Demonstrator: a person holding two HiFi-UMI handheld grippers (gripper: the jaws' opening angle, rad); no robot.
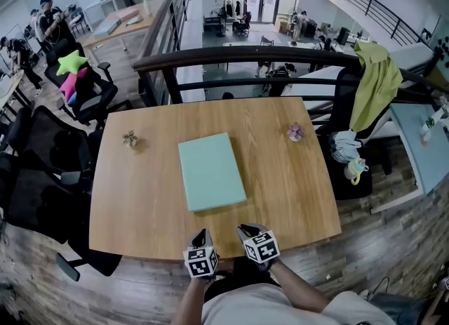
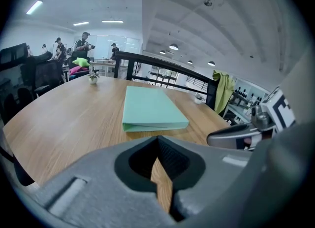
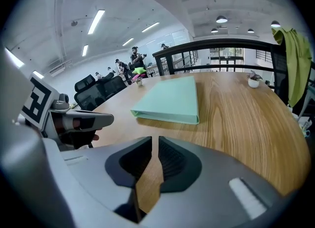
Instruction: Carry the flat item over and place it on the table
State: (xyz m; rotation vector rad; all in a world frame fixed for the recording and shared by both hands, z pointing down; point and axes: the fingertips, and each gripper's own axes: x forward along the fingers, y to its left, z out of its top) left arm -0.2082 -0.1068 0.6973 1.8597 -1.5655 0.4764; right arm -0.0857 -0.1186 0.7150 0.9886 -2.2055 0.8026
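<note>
Folder [image 1: 210,171] flat on mid-table [image 1: 140,204], closed, long side running away from near edge. Left gripper [image 1: 202,236] over near edge, well short of folder; jaws fully together, empty. Right gripper [image 1: 245,230] just beside it; jaws almost together, thin slit, nothing between.

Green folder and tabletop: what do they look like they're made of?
Green folder: probably plastic-coated card with a matte mint finish. The colour is flat and even with no glare, and the left gripper view shows thin stiff covers at its near edge. Tabletop: wood or wood-look laminate with a satin finish. Long grain lines run across it, under soft light sheen. Whether it is solid or veneer cannot be told.
</note>
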